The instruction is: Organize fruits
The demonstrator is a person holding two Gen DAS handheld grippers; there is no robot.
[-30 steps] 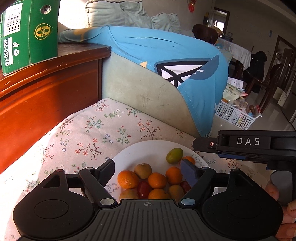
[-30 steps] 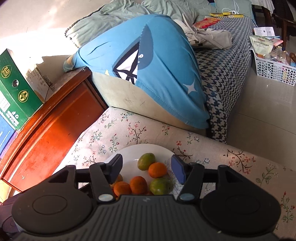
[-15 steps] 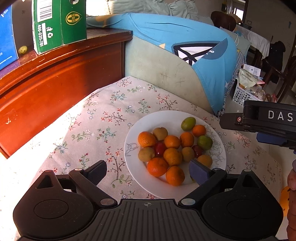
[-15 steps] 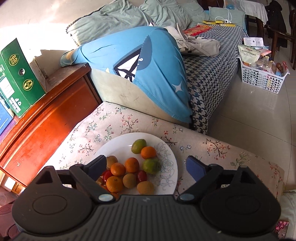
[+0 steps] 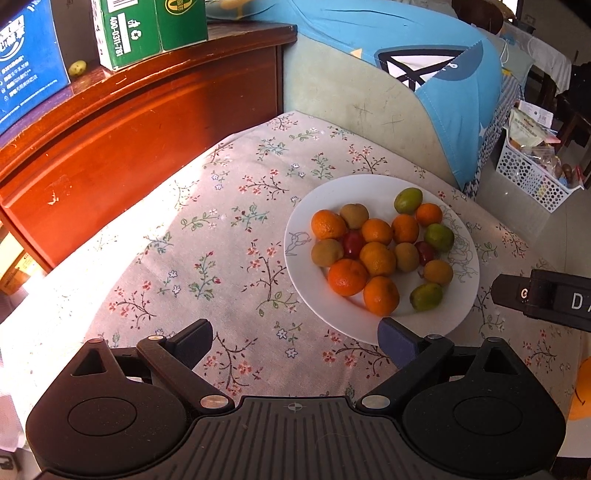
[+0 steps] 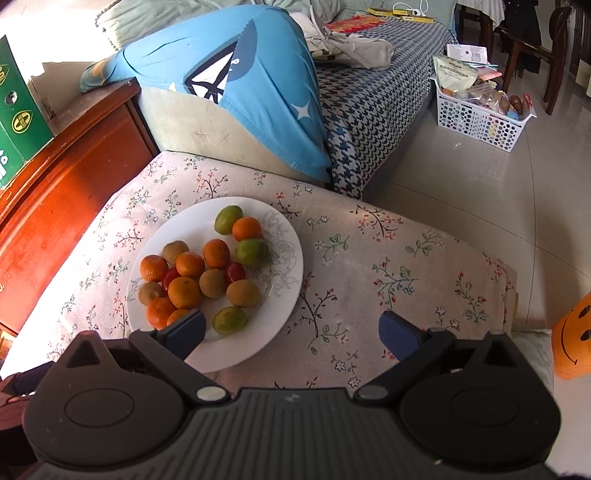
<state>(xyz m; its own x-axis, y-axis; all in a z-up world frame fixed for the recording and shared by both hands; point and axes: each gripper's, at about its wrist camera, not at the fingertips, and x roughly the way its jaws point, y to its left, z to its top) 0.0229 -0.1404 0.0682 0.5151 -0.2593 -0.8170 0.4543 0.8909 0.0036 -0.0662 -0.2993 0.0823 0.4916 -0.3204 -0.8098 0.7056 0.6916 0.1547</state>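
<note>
My left claw [image 5: 295, 341] hangs spread wide over the flowered cloth [image 5: 207, 236] that covers the bench, with nothing between its fingers; its jaws have just been opening. My right claw [image 6: 291, 332] is likewise released and empty, its jaws just opened further, the left finger above the near rim of the white plate [image 6: 280, 306]. The plate [image 5: 306, 273] sits on the cloth and holds all the fruits: oranges [image 5: 346, 277], green ones [image 5: 407, 200], brownish round ones [image 5: 327, 252] that may be kiwis, and two small red ones [image 5: 352, 243] half hidden among them. A red wooden cabinet [image 5: 140, 122] stands just beside the bench, with a green box [image 5: 147, 29] on top. A sofa arm under a blue cloth [image 6: 258, 85] lies behind the bench.
</note>
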